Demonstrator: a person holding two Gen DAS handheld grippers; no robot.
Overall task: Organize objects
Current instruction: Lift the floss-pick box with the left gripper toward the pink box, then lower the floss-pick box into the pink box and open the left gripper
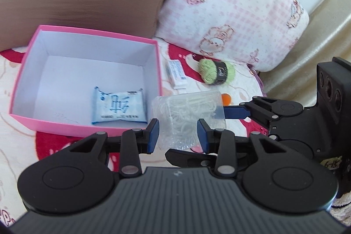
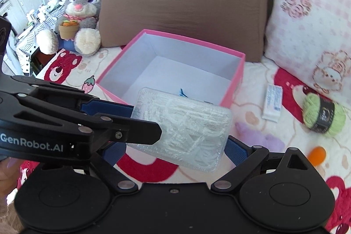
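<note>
Both your grippers are clamped on the clear plastic case point(image 2: 182, 127) of white floss picks, which hangs in the air just in front of the pink box point(image 1: 122, 36). Your left gripper point(image 1: 177, 132) has its blue pads point(image 1: 153, 135) pressed against the case's two narrow faces. Your right gripper point(image 2: 175, 147) grasps the same case from its own side, one blue finger point(image 2: 235, 149) against the case's lower right edge and the other mostly hidden behind your left tool.

The pink box sits open on the bear-print blanket point(image 2: 65, 65), its white interior holding a single blue-and-white tissue packet point(image 1: 118, 106) lying flat near the front wall. The rest of the box floor is bare.

To the right of the box, on the blanket, lies a small white wrapped packet point(image 2: 273, 102), and further right of that a ball of green yarn point(image 2: 323, 116) with a black band. An orange ball point(image 2: 317, 154) rests nearer to you than the yarn. Behind the box lean a brown cushion point(image 2: 186, 21) and a pink checked pillow point(image 1: 230, 8); a plush rabbit point(image 2: 84, 8) sits off to the box's left.
</note>
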